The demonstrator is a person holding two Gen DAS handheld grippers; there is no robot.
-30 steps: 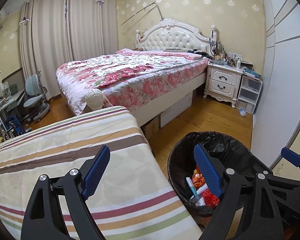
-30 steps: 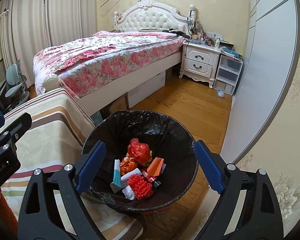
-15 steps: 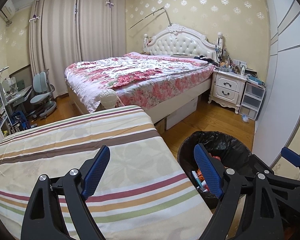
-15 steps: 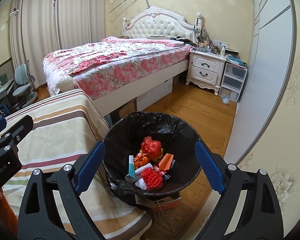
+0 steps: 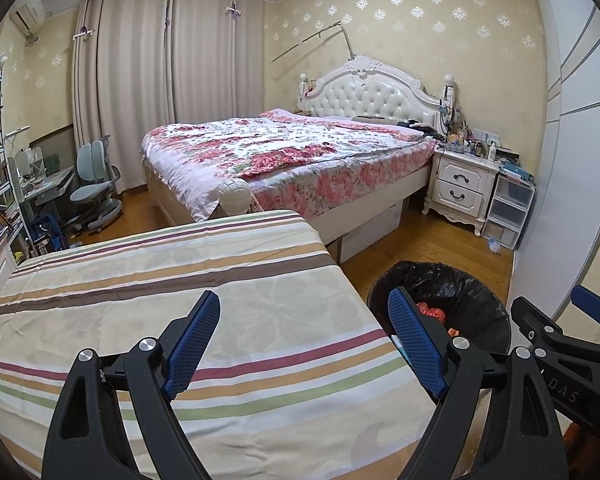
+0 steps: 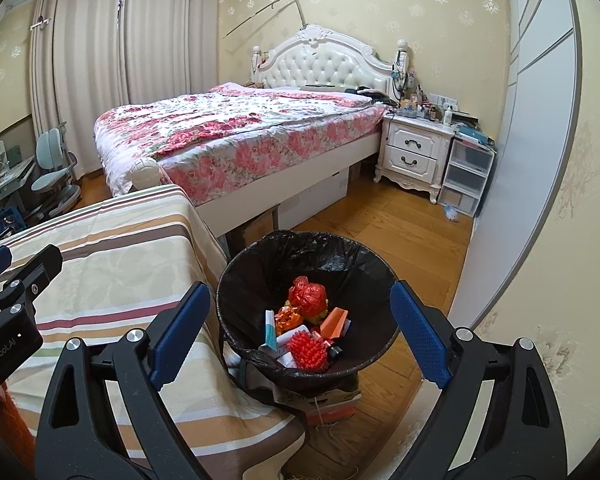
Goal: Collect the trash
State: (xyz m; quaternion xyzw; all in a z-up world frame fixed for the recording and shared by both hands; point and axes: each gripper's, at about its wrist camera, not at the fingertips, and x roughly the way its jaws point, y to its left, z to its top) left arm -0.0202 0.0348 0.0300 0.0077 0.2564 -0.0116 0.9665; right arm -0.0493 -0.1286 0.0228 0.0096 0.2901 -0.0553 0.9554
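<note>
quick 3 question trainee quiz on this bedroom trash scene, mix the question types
1. True or false: the left claw is shut on a piece of trash.
2. Multiple choice: the bin is lined with a) a white bag b) a black bag c) no bag.
3. Fill in: the spiky ball in the bin is ____ in colour.

Key
1. False: both the left claw and the right claw are open and hold nothing.
2. b
3. red
</note>
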